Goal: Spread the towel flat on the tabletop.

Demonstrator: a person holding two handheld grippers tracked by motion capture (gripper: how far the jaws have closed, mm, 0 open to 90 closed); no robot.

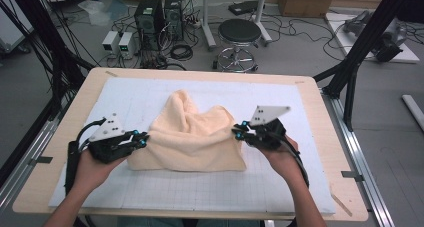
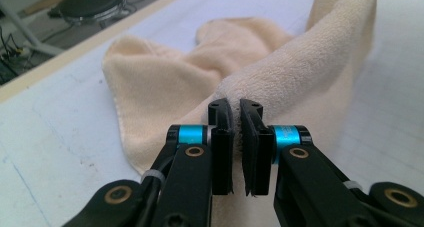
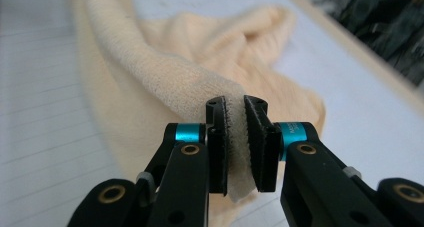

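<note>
A cream terry towel [image 1: 192, 134] lies bunched on the white gridded mat [image 1: 150, 94], its near edge lifted off the mat. My left gripper [image 1: 145, 138] is shut on the towel's near left corner, and the cloth [image 2: 280, 77] runs out from between its pads. My right gripper [image 1: 235, 133] is shut on the near right corner, with a fold of towel [image 3: 239, 147] pinched between its jaws. The towel's far part [image 1: 182, 104] rests crumpled on the mat between the two hands.
The mat covers a wooden table [image 1: 320, 117]. Beyond the table's far edge stand a black stool [image 1: 239, 37], computer towers [image 1: 157, 14] and loose cables on the floor. Black frame posts [image 1: 360, 47] rise at the right.
</note>
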